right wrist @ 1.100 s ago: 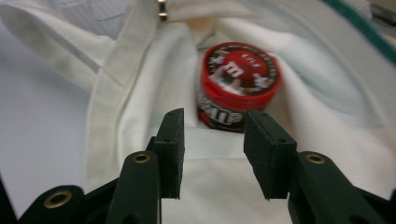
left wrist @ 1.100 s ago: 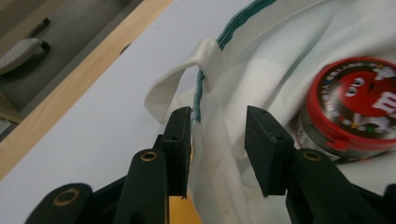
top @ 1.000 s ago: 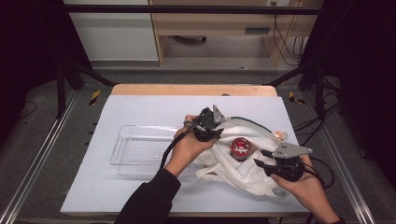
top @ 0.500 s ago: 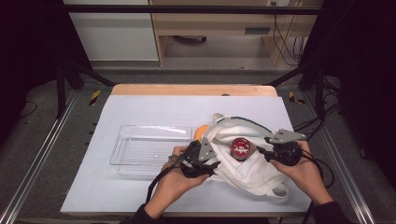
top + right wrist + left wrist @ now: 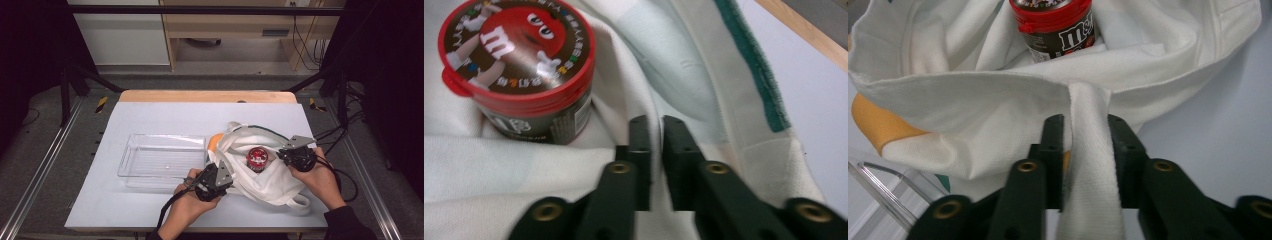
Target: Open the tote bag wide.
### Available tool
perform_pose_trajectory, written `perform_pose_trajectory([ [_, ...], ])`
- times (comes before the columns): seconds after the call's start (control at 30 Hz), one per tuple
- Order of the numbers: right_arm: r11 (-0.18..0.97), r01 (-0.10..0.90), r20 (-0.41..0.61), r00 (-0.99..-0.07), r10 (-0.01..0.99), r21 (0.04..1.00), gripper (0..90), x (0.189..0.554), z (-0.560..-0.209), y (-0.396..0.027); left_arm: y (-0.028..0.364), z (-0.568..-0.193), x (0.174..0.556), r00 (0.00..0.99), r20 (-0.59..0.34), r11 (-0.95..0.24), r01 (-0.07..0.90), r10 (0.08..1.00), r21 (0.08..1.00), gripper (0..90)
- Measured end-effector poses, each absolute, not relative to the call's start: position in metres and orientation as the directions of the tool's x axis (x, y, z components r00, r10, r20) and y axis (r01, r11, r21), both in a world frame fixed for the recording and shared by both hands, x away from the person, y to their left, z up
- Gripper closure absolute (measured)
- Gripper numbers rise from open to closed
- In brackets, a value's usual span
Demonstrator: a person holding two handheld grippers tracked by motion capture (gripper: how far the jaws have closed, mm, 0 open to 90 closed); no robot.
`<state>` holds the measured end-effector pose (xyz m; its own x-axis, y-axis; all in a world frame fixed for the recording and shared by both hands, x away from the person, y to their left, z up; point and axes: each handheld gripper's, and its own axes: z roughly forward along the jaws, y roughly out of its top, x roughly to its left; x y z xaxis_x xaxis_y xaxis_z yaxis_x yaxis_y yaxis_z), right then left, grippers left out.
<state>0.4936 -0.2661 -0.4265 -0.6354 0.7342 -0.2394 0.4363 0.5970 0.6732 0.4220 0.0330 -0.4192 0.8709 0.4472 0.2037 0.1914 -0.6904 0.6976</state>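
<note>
From the high view, a white bag (image 5: 260,172) lies crumpled right of centre on the table (image 5: 165,120), with a red-lidded can (image 5: 257,157) standing in its mouth and something orange (image 5: 214,142) peeking out at its left edge. A clear tray (image 5: 162,160) sits just left of the bag. The left gripper (image 5: 223,176) is at the bag's lower left edge, and the right gripper (image 5: 282,154) is at its right edge, just beside the can.

In the left gripper view, the jaws have just been closing and now pinch a white strap (image 5: 1090,150) of the bag between them at bottom centre. The can (image 5: 1055,25) stands at the top of the frame inside the bag (image 5: 973,100), with the orange thing (image 5: 878,125) at the left and the tray's (image 5: 883,190) corner at lower left.

In the right gripper view, the jaws have just been closing and stand nearly together at bottom centre, over folds of the bag (image 5: 684,75); I cannot tell whether cloth is caught in them. The can (image 5: 519,65) is at upper left.
</note>
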Motion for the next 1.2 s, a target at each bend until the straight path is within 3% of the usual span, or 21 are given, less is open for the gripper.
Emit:
perform_pose_trajectory([
  [0.1,0.582,0.461,-0.213,-0.631,0.746,0.67,89.3,0.5,-0.426,-0.268,0.034,-0.424,0.42,0.867,0.209,-0.688,0.19,0.452,0.7,83.2],
  [0.2,0.552,0.48,-0.185,-0.617,0.765,0.681,89.7,0.507,-0.425,-0.271,0.034,-0.428,0.417,0.87,0.21,-0.7,0.192,0.445,0.688,85.1],
  [0.57,0.454,0.57,-0.097,-0.546,0.832,0.685,89.7,0.536,-0.439,-0.285,0.045,-0.442,0.412,0.878,0.191,-0.717,0.214,0.438,0.663,86.3],
  [0.83,0.431,0.568,-0.073,-0.543,0.836,0.701,88.0,0.534,-0.439,-0.287,0.048,-0.446,0.412,0.876,0.173,-0.701,0.227,0.451,0.676,86.1],
  [1.0,0.436,0.553,-0.086,-0.546,0.833,0.71,77.8,0.528,-0.435,-0.285,0.048,-0.445,0.413,0.872,0.162,-0.677,0.229,0.462,0.7,83.5],
  [1.2,0.445,0.502,-0.107,-0.566,0.817,0.742,62.4,0.511,-0.42,-0.278,0.049,-0.443,0.414,0.858,0.156,-0.649,0.239,0.49,0.722,72.9],
])
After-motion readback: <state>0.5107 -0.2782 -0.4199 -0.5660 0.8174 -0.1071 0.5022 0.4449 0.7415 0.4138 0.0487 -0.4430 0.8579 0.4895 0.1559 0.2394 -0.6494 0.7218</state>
